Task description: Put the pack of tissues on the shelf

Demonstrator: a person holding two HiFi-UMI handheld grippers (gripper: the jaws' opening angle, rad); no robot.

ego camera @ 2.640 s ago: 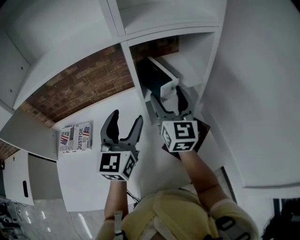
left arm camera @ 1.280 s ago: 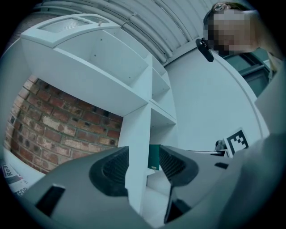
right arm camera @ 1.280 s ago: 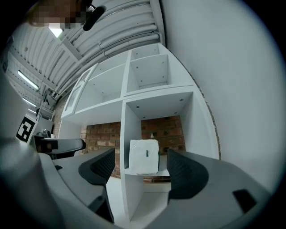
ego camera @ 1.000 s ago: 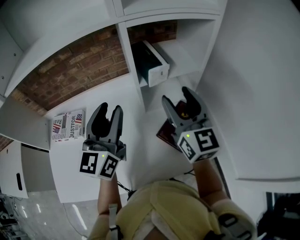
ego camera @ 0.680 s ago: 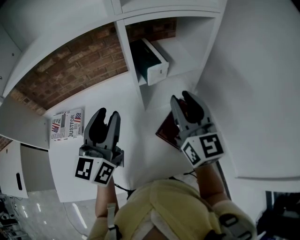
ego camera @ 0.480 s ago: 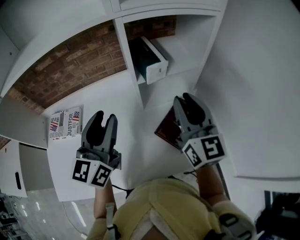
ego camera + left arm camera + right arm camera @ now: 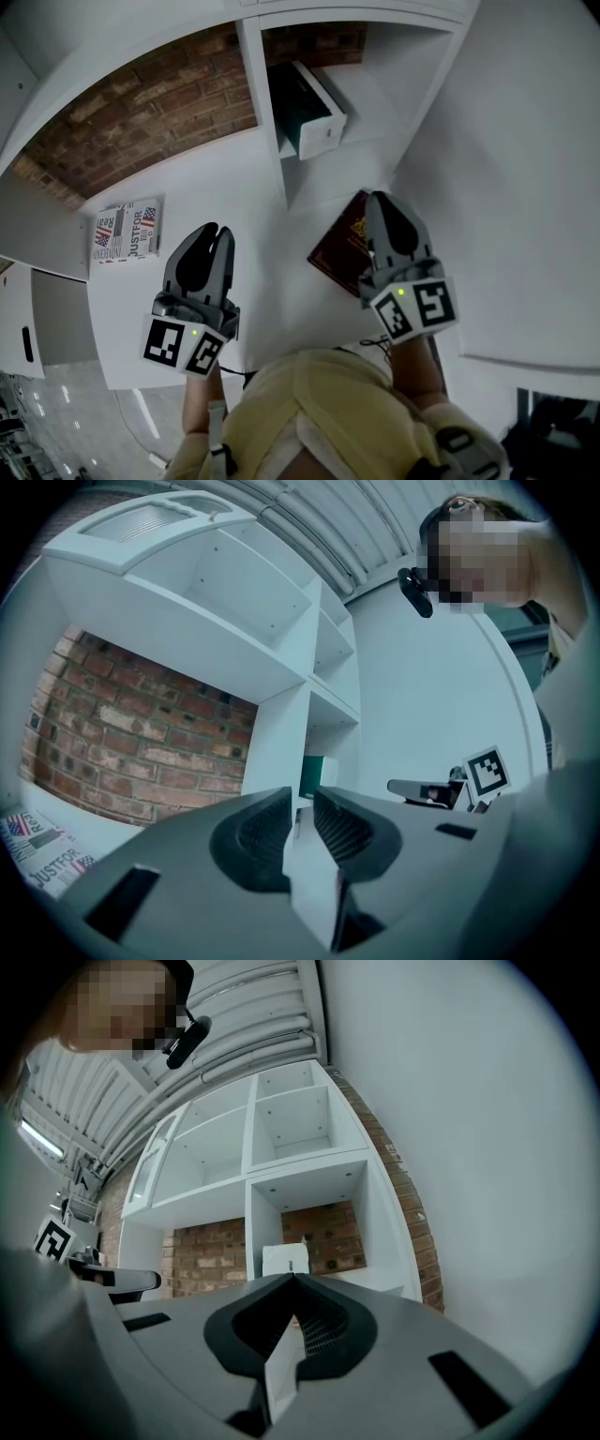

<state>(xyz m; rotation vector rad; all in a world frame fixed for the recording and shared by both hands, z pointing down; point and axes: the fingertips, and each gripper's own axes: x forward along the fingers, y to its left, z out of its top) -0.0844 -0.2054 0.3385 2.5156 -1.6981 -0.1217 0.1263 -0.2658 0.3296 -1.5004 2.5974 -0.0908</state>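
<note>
The pack of tissues (image 7: 309,112) is already inside the white shelf (image 7: 262,98). It sits in the low box on the right side of the shelf, just beside the shelf's middle wall. Its long side runs deep into the shelf, toward the brick at the back. Its small white end faces out, toward the person. Both grippers hang out in front of the shelf, well apart from the pack, and neither one touches it. The right gripper (image 7: 380,200) is the nearer one. In the right gripper view the pack (image 7: 284,1260) shows straight ahead, right over the tips of its jaws. The right jaws are pressed together with nothing in them. The left gripper (image 7: 214,233) is farther from the shelf, out to the left of the middle wall. From there the pack lies ahead and off to the right. The left jaws are closing, with only a thin gap left and nothing between them. A dark red booklet (image 7: 339,251) lies flat in front of the shelf, under the right gripper. I think the job looks done. If the pack needed one more push, the right gripper could give it straight ahead, along the pack's long side.
</note>
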